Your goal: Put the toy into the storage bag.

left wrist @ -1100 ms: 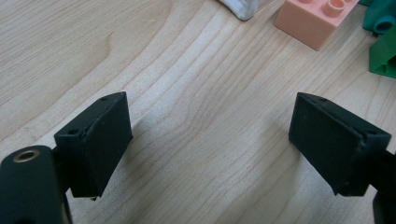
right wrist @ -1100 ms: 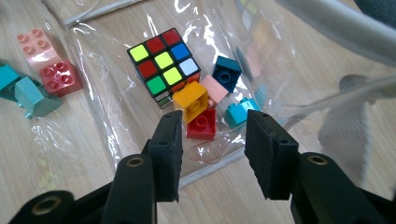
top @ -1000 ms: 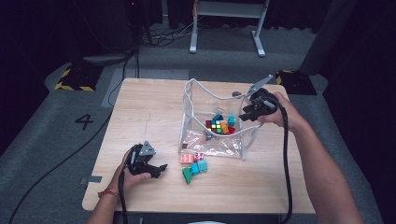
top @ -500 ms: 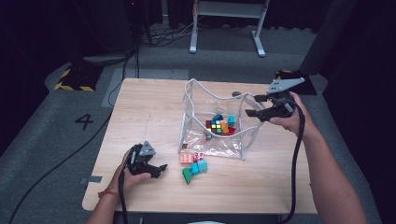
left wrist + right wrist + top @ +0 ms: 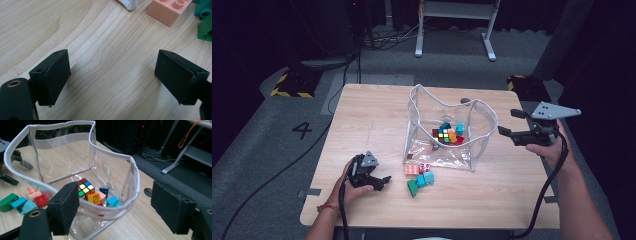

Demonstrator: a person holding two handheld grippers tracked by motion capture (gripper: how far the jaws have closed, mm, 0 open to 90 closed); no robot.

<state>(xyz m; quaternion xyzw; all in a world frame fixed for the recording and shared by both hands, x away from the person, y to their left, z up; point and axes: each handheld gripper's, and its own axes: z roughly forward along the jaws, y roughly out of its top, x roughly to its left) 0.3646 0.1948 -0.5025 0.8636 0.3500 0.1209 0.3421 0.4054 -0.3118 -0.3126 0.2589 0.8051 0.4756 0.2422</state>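
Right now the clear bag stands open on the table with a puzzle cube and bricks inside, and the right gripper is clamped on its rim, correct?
Not quite. The right gripper is open and off to the side of the clear bag, touching nothing, as the high view shows. The bag does stand open on the table with the puzzle cube and bricks inside.

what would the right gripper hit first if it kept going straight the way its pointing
Most likely the white-trimmed rim of the clear plastic bag: the right gripper, jaws open and empty, points straight at its near wall, with the puzzle cube and bricks behind.
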